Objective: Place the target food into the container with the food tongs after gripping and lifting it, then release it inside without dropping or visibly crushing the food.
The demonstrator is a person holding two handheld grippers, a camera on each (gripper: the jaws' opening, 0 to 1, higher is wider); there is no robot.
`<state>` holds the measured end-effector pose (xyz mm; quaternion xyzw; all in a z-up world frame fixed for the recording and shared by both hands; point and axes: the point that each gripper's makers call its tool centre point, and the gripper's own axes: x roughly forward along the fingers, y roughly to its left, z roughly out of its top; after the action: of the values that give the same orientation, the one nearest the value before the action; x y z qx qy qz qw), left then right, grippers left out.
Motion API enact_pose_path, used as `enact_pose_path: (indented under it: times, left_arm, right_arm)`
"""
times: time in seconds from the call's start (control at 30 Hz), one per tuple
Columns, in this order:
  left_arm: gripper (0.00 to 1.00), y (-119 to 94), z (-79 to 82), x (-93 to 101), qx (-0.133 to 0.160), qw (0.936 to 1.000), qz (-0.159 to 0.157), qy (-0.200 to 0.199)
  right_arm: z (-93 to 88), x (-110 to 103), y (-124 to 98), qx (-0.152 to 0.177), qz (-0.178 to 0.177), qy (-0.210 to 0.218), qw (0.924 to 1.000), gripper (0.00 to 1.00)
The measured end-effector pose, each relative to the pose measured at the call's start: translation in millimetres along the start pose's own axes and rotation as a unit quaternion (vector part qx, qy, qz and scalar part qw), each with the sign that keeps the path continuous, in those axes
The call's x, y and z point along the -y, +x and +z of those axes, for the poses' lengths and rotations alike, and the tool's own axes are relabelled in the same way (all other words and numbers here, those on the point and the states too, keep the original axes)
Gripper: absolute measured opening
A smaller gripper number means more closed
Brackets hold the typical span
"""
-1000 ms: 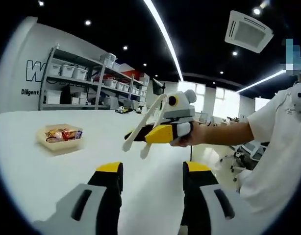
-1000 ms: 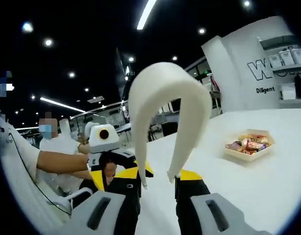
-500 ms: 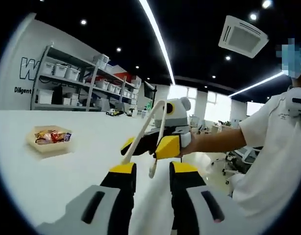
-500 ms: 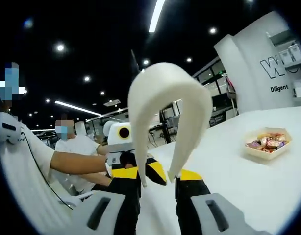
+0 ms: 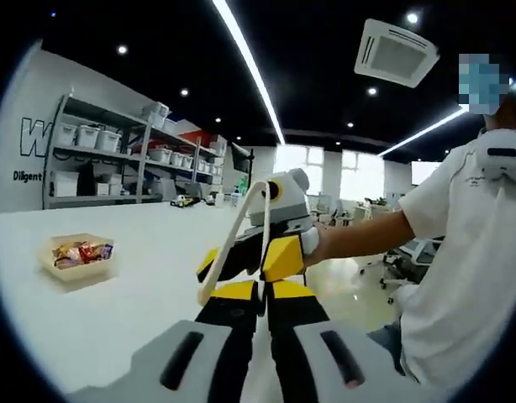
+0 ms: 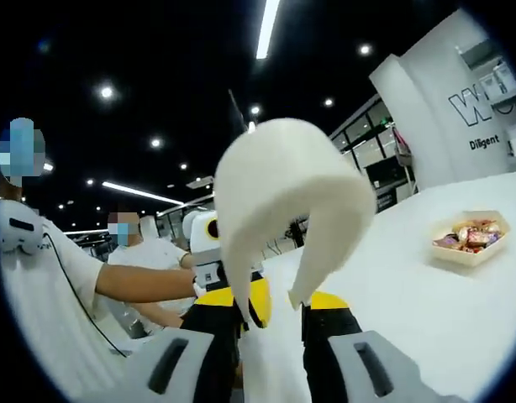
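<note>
While my right gripper (image 6: pixel 271 304) clamped the white food tongs (image 6: pixel 283 189), my left gripper (image 5: pixel 263 300) had its jaws pressed together on nothing; the tray of wrapped snacks (image 5: pixel 75 253) sat apart on the white table (image 5: pixel 115 319).

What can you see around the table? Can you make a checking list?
Surface: white table, mostly bare.
Job's things: tray of wrapped snacks on the table; white tongs held in the right tool.
Clutter: nothing seen.
Grippers: left tool shut, holding nothing; right tool shut on the tongs' handles.
Cables: thin dark cable across the person's white shirt.
Surroundings: shelves with bins, ceiling lights, another person behind.
</note>
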<state>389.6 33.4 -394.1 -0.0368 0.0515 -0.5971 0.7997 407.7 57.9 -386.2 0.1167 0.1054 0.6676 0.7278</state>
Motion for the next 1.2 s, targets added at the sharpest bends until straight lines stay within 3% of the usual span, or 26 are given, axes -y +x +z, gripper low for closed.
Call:
enact_pose_path:
  times: [0.53,0.63,0.87,1.0,1.1,1.2]
  left_arm:
    - [0.02,-3,-1.8,0.8,0.001,1.0,-0.008,0.005]
    - [0.02,-6,-5.0,-1.2,-0.007,1.0,-0.003,0.002]
    - [0.02,-9,-10.7,-4.9,-0.016,0.9999,0.001,0.002]
    - [0.02,-10,-15.5,-7.2,-0.023,0.9997,-0.001,-0.001]
    - [0.02,-7,-22.0,-6.7,-0.033,0.9994,-0.001,0.003]
    - [0.02,-10,-31.8,-12.0,-0.046,0.9989,0.003,0.0]
  right_arm:
    - [2.6,0,-2,-0.002,0.017,-0.034,0.9993,0.26]
    - [8.8,5,-9,0.016,0.007,-0.056,0.9983,0.26]
    - [16.2,10,-24,0.026,-0.002,-0.059,0.9979,0.25]
    - [9.6,14,-29,0.008,-0.003,-0.031,0.9995,0.23]
    - [3.8,17,-29,-0.001,-0.009,-0.039,0.9992,0.24]
    - [-9.4,24,-30,-0.031,-0.018,-0.045,0.9983,0.24]
